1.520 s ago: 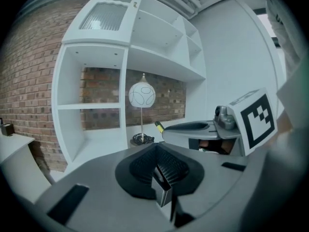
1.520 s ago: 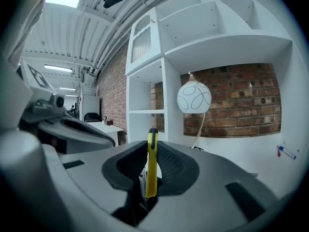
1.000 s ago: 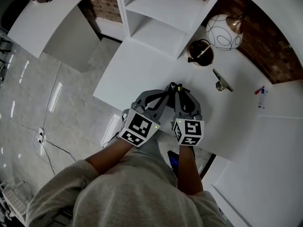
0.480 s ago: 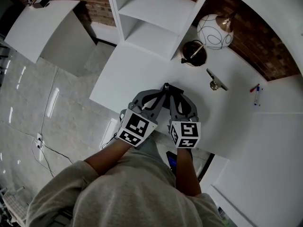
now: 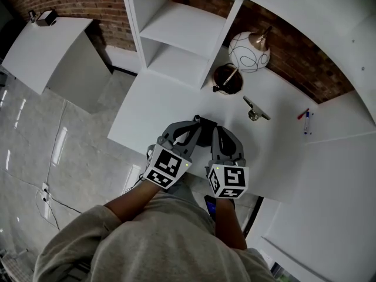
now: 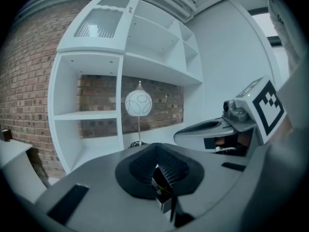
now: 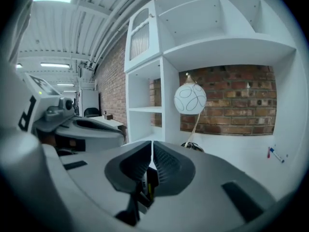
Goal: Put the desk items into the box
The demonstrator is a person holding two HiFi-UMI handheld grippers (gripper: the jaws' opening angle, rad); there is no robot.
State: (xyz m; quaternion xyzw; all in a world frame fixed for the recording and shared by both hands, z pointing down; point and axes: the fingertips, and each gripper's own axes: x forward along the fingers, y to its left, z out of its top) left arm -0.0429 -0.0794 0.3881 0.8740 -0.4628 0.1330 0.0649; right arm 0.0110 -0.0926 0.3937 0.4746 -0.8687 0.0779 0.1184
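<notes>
Head view: left gripper (image 5: pixel 195 121) and right gripper (image 5: pixel 212 127) both closed, empty, side by side above desk (image 5: pixel 150 111).

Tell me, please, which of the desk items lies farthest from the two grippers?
The pair of pens at the desk's right end; the globe lamp, dark bowl and grey tool all lie closer.

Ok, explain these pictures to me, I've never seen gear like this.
A person holds two hand-held grippers, the left gripper and the right gripper, each carrying a marker cube. One picture looks down from a head camera. The other two come from cameras riding on the grippers, looking along their jaws. Both pairs of jaws are closed on nothing. On the white desk are a globe lamp, a small grey object and two pens. No box is in view.
</notes>
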